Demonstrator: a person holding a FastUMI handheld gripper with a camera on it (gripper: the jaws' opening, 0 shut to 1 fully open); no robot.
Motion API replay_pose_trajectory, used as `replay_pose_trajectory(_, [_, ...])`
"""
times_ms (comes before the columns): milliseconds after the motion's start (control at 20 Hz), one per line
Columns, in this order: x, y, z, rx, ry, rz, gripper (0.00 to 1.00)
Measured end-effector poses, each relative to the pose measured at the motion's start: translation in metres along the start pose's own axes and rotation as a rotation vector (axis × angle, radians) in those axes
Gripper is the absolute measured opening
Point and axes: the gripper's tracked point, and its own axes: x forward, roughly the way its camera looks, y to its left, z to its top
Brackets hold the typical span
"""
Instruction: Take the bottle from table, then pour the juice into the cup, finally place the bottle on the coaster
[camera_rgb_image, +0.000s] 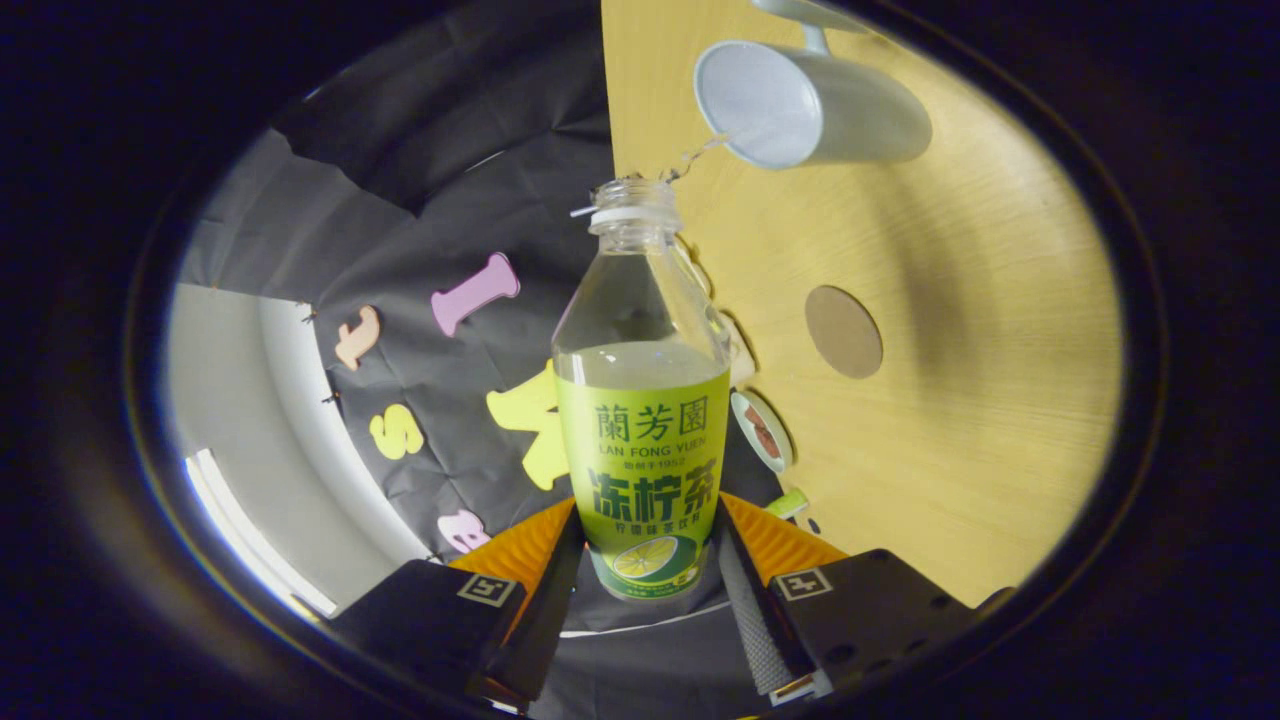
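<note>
Yellow wood makes up the table (950, 400), and it looks tipped on its side because the gripper (648, 570) is turned. Black cloth hangs behind it as the wall.

The gripper's two fingers (745, 610) are clamped on the bottle (642, 420), one on each side of its lower part. The bottle sits right between them and points away from the camera. It has a green label with a lemon slice drawn near the bottom. Its cap is off and the mouth is open. Clear liquid fills the bottle up to about the top of the label, and the neck above that looks empty.

Just beyond the bottle's mouth is a grey cup (810, 105) with a handle. The cup stands on the table, and its open top faces the bottle. A thin stream of juice (700, 155) runs from the bottle's mouth to the rim of the cup.

A round brown coaster (843, 331) lies flat on the table, apart from the cup and off to the side of the bottle. Nothing sits on it. Close behind the bottle, a small round white thing (762, 430) with a red mark rests on the table.
</note>
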Motion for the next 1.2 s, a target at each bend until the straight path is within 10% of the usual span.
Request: replay_pose_trajectory(1200, [-0.003, 0.013, 0.007, 0.151, -0.015, 0.058, 0.78])
